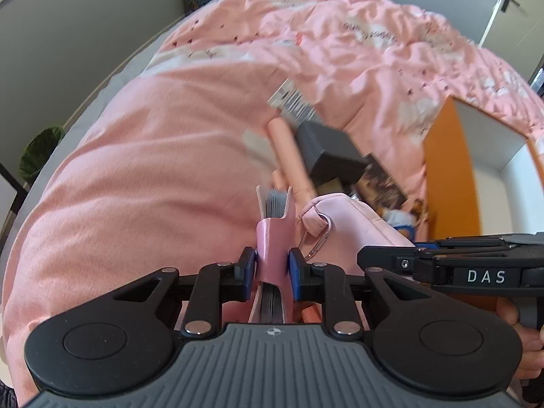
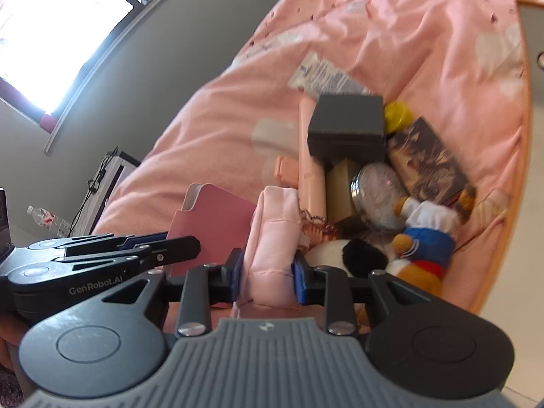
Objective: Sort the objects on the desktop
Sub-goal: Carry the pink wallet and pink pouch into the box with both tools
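Observation:
My left gripper [image 1: 271,272] is shut on a pink notebook [image 1: 273,234] with grey page edges, held edge-on above the pink bedding. It also shows in the right wrist view [image 2: 210,221]. My right gripper [image 2: 267,275] is shut on a pale pink pouch [image 2: 272,238] with a keyring clip; the pouch shows in the left wrist view [image 1: 353,217] too. Ahead lies a pile: a dark grey box [image 2: 346,122], a pink tube [image 2: 311,159], a round clock [image 2: 379,193], a dark picture book [image 2: 428,159], a duck plush toy [image 2: 421,238], and a yellow cap [image 2: 397,115].
An open orange box with a white inside [image 1: 476,156] stands to the right of the pile. A barcode-labelled packet [image 1: 292,100] lies beyond the pile. Grey walls, a window and a water bottle [image 2: 47,221] are to the left. A green bin [image 1: 40,153] stands at the far left.

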